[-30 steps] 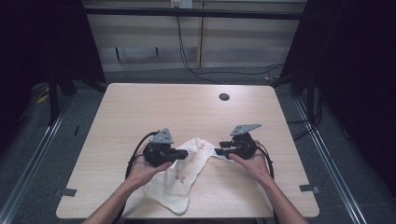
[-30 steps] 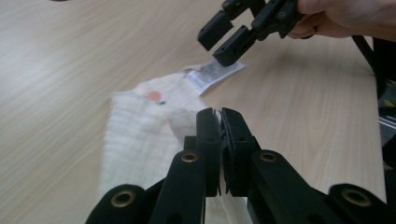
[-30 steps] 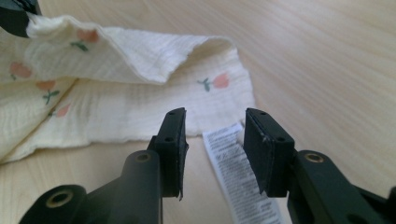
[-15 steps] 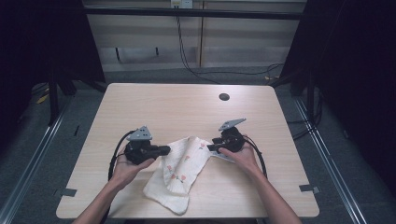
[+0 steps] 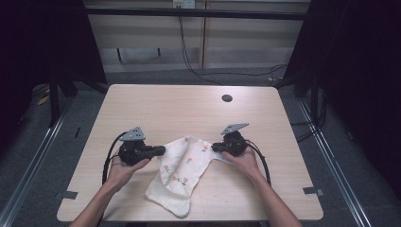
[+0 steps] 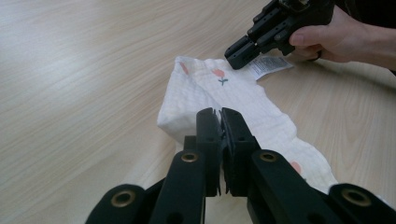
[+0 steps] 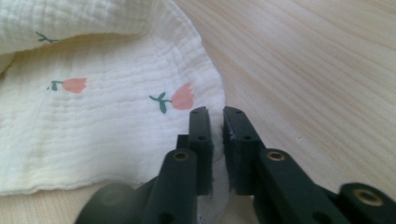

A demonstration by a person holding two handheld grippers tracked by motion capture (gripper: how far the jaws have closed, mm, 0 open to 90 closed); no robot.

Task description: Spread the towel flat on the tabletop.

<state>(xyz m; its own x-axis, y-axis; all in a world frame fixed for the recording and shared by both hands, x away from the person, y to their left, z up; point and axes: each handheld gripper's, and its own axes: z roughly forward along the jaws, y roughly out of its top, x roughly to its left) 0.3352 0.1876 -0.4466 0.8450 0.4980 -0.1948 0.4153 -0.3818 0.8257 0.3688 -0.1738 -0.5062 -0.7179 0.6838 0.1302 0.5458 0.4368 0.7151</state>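
A cream cloth [image 5: 182, 171] printed with small pink tulips lies partly folded near the table's front edge. My right gripper [image 5: 214, 147] sits at its right corner. Its jaws have just been closing, and white fabric shows pinched between them in the right gripper view [image 7: 217, 116]. In the left gripper view, that gripper [image 6: 239, 50] bites the cloth [image 6: 233, 93] beside a white care label [image 6: 272, 65]. My left gripper [image 5: 162, 150] lies low beside the cloth's left edge, its jaws [image 6: 221, 115] pressed together with nothing visible between them.
The pale wooden table [image 5: 189, 111] has a dark round cable hole [image 5: 227, 98] at the back right. Cables trail from both grippers toward the front edge. Black frame posts and dark floor surround the table.
The left gripper has slid left, off the cloth, and the cloth now lies flatter. The right gripper has come down to the cloth's right corner and closed on it.
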